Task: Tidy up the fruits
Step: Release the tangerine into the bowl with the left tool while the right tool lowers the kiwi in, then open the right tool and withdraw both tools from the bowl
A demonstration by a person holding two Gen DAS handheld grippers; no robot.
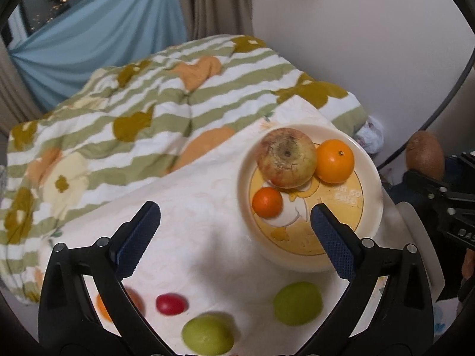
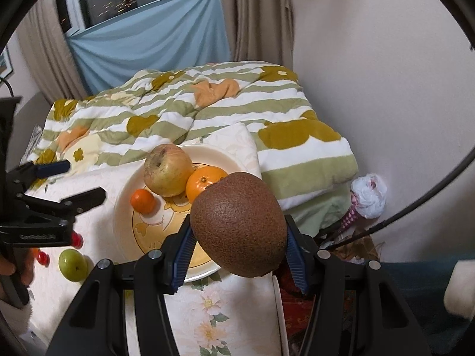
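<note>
Left wrist view has my left tongs (image 1: 234,222) spread wide with nothing between the blue pads; no earlier look is at hand, so I say only that they stand fully apart. Their right pad hangs over the near rim of the round cream plate with a yellow duck print (image 1: 372,195), their left pad over the white embossed cloth (image 1: 190,237) beside it. On that plate, ahead of these tongs, sit a large blotchy yellow-red apple (image 1: 285,156), a bigger orange (image 1: 335,161) touching it, and a small orange mandarin (image 1: 267,198) near the left rim. Nearer me than the tips, on the cloth, lie two green round fruits (image 1: 297,303) (image 1: 207,334), a small red fruit (image 1: 171,303) and an orange fruit (image 1: 102,307) half hidden behind the left finger.

My right tongs (image 2: 239,249) are clamped on a brown fuzzy kiwi (image 2: 239,225), pads pressing both its sides. It is held above the plate's near right edge, covering part of the bigger orange in the right wrist view. A green-striped flowered quilt (image 2: 225,112) lies behind the plate.
</note>
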